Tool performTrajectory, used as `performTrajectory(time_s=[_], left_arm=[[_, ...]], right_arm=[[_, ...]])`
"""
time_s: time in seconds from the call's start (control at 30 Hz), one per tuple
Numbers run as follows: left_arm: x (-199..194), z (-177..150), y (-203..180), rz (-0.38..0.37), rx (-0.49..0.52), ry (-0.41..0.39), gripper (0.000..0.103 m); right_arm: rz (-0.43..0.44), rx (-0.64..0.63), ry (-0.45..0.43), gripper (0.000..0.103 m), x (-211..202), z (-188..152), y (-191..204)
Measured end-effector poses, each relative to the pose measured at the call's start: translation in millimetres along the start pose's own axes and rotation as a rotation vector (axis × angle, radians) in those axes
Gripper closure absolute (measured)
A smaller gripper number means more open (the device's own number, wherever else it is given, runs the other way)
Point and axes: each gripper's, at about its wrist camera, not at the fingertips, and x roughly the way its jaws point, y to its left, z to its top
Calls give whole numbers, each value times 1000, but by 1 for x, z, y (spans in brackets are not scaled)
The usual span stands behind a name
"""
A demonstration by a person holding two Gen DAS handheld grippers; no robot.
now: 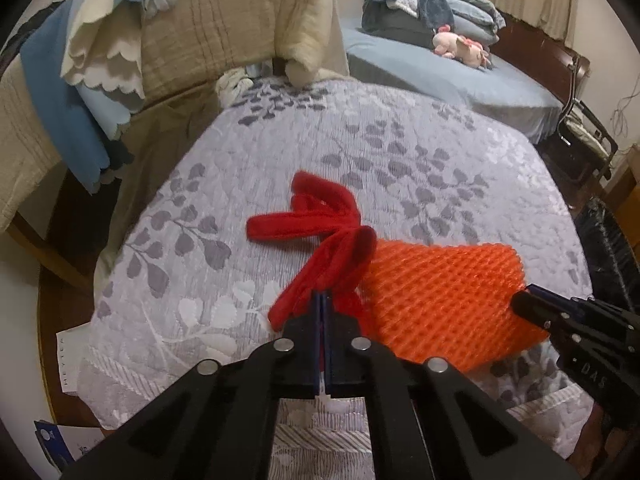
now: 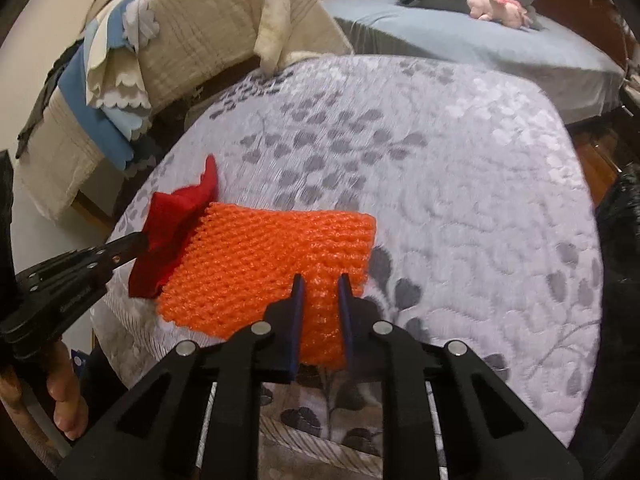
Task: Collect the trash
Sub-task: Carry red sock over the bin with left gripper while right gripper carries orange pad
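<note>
Orange foam net (image 2: pixel 264 264) lay flat on grey leaf-print quilt (image 1: pixel 360 140), w/ a bunch of red fabric strips (image 1: pixel 320 232) touching its left end. Left gripper (image 1: pixel 322 300) was clenched, jaws pressed together on the near end of the red strips, right where they meet the net. Right gripper (image 2: pixel 322 284) sat w/ jaws apart, one on each side of the net's near right edge; net material visible between them, fingers (image 2: pixel 297 300) not pressed in, so not gripping yet. In left wrist view, right gripper tip came in from right side at the net's far-right edge. In right wrist view, left gripper came in from left w/ tip at the red fabric; the person's hand (image 2: pixel 60 392) showed below it. Background: beige blanket (image 1: pixel 224 20) draped behind quilt, blue bed (image 1: pixel 440 76) w/ pink plush toy (image 1: pixel 460 46), well apart from net. Black bag (image 1: pixel 612 248) at far right edge, near quilt's side.
</note>
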Motion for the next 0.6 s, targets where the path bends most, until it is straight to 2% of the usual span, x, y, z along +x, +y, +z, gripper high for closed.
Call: performTrajectory(time_s=[0.3, 0.6], left_arm=[[-37, 13, -10, -15, 6, -68, 102], [-36, 4, -21, -21, 7, -43, 102]], right_arm=[[-33, 45, -53, 91, -31, 5, -29], [-41, 91, -33, 91, -27, -13, -46]])
